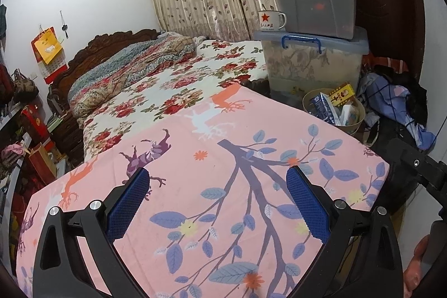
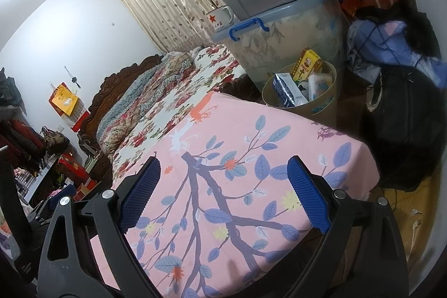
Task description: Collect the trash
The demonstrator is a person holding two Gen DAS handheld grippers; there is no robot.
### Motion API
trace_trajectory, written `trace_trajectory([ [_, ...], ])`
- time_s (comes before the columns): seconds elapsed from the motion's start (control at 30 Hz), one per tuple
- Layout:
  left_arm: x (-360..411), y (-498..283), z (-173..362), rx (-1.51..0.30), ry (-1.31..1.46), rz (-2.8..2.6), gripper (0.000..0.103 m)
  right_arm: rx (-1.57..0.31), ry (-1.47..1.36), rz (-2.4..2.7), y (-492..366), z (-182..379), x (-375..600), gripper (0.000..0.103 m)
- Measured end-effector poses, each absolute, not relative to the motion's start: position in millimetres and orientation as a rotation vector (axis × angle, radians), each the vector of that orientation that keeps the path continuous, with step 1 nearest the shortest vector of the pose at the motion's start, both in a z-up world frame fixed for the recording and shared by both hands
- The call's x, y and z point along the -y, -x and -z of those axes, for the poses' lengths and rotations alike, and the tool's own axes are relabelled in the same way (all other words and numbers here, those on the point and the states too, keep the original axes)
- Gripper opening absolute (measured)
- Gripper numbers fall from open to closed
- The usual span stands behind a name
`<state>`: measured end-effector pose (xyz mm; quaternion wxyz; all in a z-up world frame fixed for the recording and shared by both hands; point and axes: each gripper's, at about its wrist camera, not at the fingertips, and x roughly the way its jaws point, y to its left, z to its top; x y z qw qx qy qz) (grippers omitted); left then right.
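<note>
A tan waste bin (image 1: 354, 122) stands on the floor past the far right corner of the pink leaf-print cloth (image 1: 223, 186). It holds a yellow box (image 1: 342, 92), a dark blue carton (image 1: 324, 106) and white packets. It also shows in the right wrist view (image 2: 324, 102), with the yellow box (image 2: 307, 63) and the blue carton (image 2: 287, 91). My left gripper (image 1: 219, 176) is open and empty above the cloth. My right gripper (image 2: 223, 169) is open and empty above the cloth (image 2: 237, 186).
Stacked clear storage boxes (image 1: 313, 57) with a white star mug (image 1: 271, 18) stand behind the bin. A bed with floral covers (image 1: 167, 80) lies beyond the cloth. Clothes and a dark bag (image 2: 402, 113) lie on the floor at right. Shelves with bags (image 1: 25, 130) stand at left.
</note>
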<state>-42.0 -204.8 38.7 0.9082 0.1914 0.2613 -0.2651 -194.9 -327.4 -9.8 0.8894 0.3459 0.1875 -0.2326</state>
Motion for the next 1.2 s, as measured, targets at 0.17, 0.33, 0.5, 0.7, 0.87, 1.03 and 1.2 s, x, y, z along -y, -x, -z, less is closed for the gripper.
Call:
trace_trajectory([
  [0.17, 204.7, 40.4, -37.8, -0.545, -0.397, 0.539, 0.094, -0.395, -0.724, 0.474, 192.4, 12.3, 324.8, 0.092],
  [0.33, 202.8, 37.6, -36.8, -0.557, -0.39, 0.533, 0.094, -0.393, -0.72, 0.467, 190.7, 11.6, 321.7, 0.092],
  [0.5, 203.8, 36.9, -35.0, -0.561, -0.4, 0.525, 0.094, -0.385, -0.723, 0.468, 191.3, 11.2, 321.5, 0.094],
  [0.7, 203.2, 36.9, -33.2, -0.565, -0.404, 0.523, 0.094, -0.391, -0.725, 0.468, 190.9, 11.3, 322.6, 0.094],
  [0.87, 202.1, 35.4, -30.5, -0.573, -0.41, 0.516, 0.094, -0.397, -0.731, 0.47, 190.3, 11.7, 323.4, 0.094],
  [1.03, 202.6, 35.4, -29.5, -0.575, -0.417, 0.51, 0.094, -0.398, -0.731, 0.469, 190.4, 12.2, 323.6, 0.094],
  [1.2, 203.6, 36.9, -28.7, -0.564, -0.43, 0.501, 0.094, -0.403, -0.737, 0.47, 190.6, 15.0, 323.5, 0.094],
])
